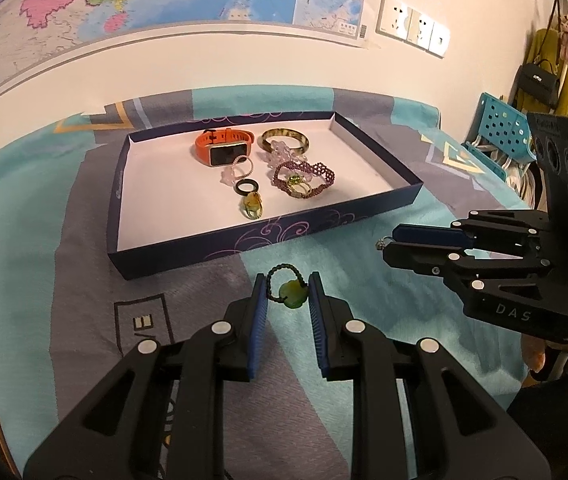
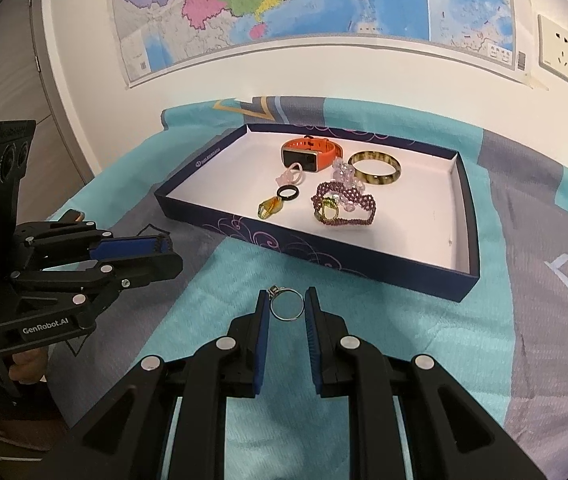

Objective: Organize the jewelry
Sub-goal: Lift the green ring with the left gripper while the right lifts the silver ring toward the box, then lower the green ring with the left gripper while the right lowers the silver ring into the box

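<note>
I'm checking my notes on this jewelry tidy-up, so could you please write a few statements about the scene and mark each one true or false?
1. The left tongs hold a green pendant on a dark beaded loop. True.
2. The right tongs hold the orange watch. False: they grip a silver ring; the orange watch lies in the tray.
3. The tray is dark blue outside and white inside. True.
4. The tortoiseshell bangle lies on the bedspread. False: it is inside the tray.
5. A black ring lies in the tray. True.
</note>
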The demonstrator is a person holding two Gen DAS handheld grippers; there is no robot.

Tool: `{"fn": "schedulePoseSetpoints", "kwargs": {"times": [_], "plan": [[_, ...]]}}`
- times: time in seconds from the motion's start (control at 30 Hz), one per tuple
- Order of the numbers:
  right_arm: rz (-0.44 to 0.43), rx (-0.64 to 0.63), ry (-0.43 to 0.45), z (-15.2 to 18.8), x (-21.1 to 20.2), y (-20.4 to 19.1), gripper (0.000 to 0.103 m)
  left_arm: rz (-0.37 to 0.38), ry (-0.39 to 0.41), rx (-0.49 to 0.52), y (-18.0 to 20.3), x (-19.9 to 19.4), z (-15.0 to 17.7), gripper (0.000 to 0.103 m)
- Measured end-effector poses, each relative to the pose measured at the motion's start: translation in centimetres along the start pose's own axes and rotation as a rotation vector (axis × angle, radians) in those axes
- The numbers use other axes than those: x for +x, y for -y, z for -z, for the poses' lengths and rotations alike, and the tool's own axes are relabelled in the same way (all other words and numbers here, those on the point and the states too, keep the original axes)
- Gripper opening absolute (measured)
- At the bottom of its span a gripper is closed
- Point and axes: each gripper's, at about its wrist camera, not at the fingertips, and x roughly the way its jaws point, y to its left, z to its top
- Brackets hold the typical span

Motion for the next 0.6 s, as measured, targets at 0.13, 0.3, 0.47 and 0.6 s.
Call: {"fn": "schedulePoseSetpoints", "kwargs": {"times": [0.13, 0.3, 0.47, 0.6], "plan": [[-0.001, -0.004, 0.006, -0.3, 0.0, -0.1, 0.016, -0.001, 0.007, -0.005, -0.1, -0.2, -0.1, 0.021], [-0.001, -0.006, 0.012, -0.5, -0.1, -0.1, 0.016, -0.002, 0.012, -0.006, -0.2, -0.3, -0.2, 0.021], [0.0, -0.008, 0.018, -0.8, -0.3, -0.1, 0.016, -0.003, 0.017, -0.008, -0.4, -0.3, -0.4, 0.021], [0.0, -0.009, 0.023, -1.1, -0.2, 0.0, 0.016, -0.005, 0.023, -0.008, -0.5, -0.4, -0.8, 0.021]]}}
